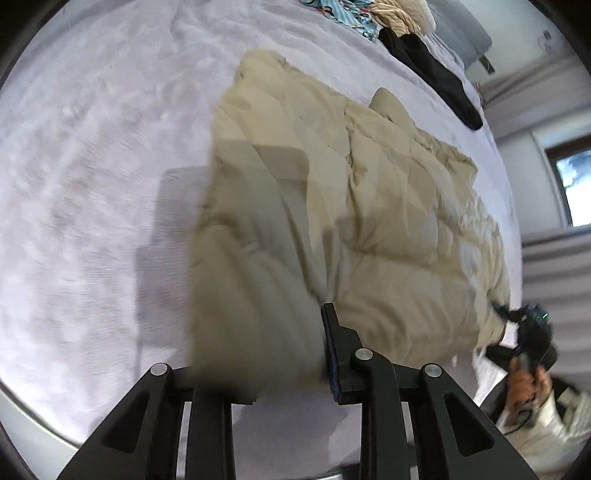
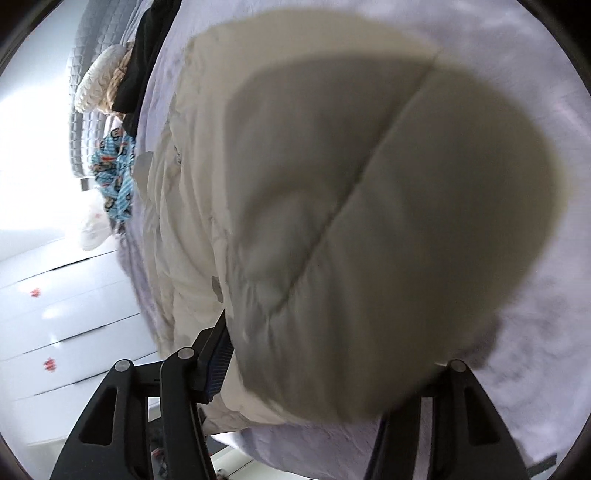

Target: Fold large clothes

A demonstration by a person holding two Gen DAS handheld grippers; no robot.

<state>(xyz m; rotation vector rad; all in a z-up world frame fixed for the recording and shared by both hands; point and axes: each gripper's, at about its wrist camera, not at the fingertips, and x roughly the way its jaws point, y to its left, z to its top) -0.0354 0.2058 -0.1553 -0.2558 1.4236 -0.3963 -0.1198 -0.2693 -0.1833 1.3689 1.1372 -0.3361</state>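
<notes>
Left gripper (image 1: 258, 354) is clamping a beige puffer jacket (image 1: 351, 206) fold between its jaws; jacket is spreading ahead over lavender bedspread (image 1: 92, 166); right gripper (image 1: 532, 332) is gripping its far-right edge.

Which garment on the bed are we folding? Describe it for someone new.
On the lavender bedspread, look at the middle: the puffy beige quilted coat spread flat. The black garment and blue patterned cloth lie near the headboard; only the coat is padded and pale tan.

Lavender bed (image 1: 92, 166) w/ beige puffer coat (image 1: 369, 221), black garment (image 1: 436, 74), blue patterned cloth (image 2: 116, 177).
</notes>
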